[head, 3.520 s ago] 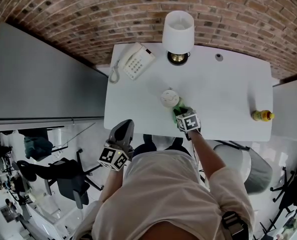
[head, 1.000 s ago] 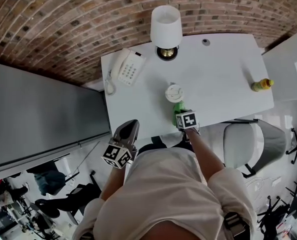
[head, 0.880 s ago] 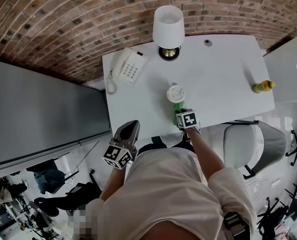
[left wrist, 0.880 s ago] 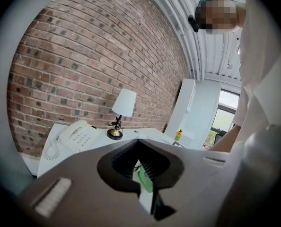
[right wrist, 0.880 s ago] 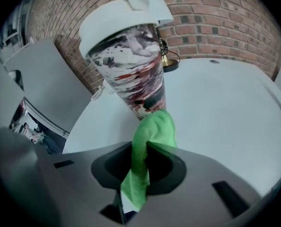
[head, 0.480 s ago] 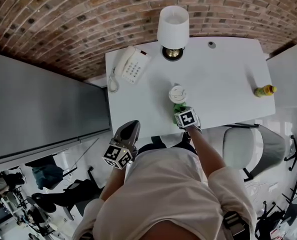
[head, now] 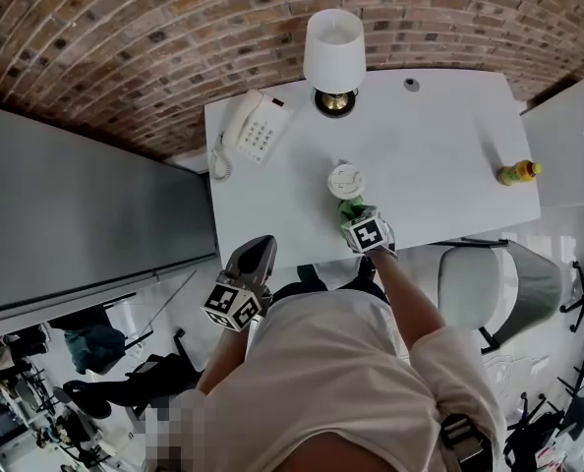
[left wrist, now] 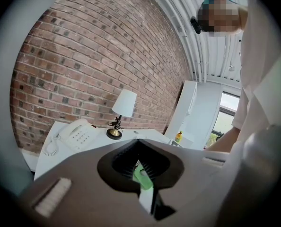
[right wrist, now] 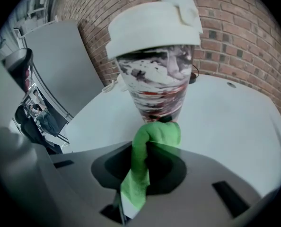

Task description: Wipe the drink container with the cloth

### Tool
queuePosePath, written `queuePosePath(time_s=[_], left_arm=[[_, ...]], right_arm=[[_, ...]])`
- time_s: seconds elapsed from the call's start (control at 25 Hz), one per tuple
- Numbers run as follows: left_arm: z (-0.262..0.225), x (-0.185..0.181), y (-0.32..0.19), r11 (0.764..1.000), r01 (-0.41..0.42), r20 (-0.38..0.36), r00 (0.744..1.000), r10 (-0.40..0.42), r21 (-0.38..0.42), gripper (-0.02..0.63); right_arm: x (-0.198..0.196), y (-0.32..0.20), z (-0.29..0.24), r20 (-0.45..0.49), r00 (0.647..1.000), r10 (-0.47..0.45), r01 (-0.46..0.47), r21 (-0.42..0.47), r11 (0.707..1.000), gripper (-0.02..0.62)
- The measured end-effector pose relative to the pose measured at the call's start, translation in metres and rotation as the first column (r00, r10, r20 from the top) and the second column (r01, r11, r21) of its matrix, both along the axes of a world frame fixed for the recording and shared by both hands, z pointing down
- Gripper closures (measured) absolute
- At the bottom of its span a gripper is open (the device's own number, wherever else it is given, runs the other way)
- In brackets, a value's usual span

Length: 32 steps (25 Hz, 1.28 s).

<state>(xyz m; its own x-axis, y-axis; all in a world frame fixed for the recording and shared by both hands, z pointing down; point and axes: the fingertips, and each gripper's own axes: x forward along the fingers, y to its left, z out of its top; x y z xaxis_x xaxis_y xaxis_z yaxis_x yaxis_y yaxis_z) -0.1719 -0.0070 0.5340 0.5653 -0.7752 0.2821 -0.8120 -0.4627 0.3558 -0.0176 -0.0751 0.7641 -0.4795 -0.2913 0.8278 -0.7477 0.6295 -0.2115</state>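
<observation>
A drink cup (head: 346, 180) with a white lid and a red, dark-patterned sleeve stands upright near the front of the white table (head: 439, 155). My right gripper (head: 362, 225) is just in front of it, shut on a green cloth (head: 351, 207). In the right gripper view the cloth (right wrist: 152, 138) bunches out of the jaws and presses on the lower side of the cup (right wrist: 154, 79). My left gripper (head: 254, 251) hangs off the table's front left edge, shut and holding nothing; its tips (left wrist: 137, 140) meet.
A white telephone (head: 256, 126) lies at the table's back left, a lamp (head: 333, 52) at the back middle, a yellow bottle (head: 516, 172) at the right edge. A chair (head: 484, 278) stands at the front right. Brick wall behind, a grey panel (head: 86, 214) on the left.
The head view has shifted a little. My right gripper stays in front of the cup with the cloth against it. The left gripper has not moved.
</observation>
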Motion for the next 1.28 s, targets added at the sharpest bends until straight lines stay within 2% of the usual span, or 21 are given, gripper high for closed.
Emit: queuePosePath(time_s=[0.4,1.28], left_arm=[[-0.002,0.004,0.008,1.0,-0.011,-0.003,1.0,0.011,0.011,0.601],[-0.009,0.008,0.018,0.999,-0.004,-0.019,1.0,0.005,0.046,0.601]], right_arm=[[-0.006,0.0,-0.034,0.06,0.998,0.011,-0.015,0.059,0.998,0.525],[-0.006,0.004,-0.092,0.14,0.988,0.065,-0.083,0.127,0.988,0.525]])
